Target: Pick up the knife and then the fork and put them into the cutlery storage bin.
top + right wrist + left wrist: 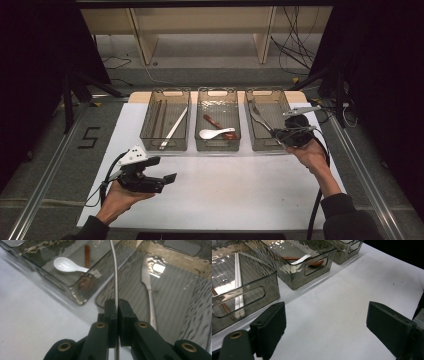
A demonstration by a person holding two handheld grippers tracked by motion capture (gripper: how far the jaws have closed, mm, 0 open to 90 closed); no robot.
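Nearest on the white table sheet [225, 190], the left gripper [167, 170] hovers with its two jaws spread wide and nothing between them, in front of the left bin [165, 127]. The right gripper [116, 305] is clenched on one thin metal utensil handle [114, 270], a slim, shiny, slightly curved strip rising from the pinched jaws over the near rim of the right bin [260, 142]. Three smoky clear plastic bins stand in a row: the left bin holds white chopsticks [173, 129] and a dark pair beside them, the middle bin [217, 142] one white spoon [67, 265] and one brown spoon [86, 257], the right bin one metal knife [149, 295].
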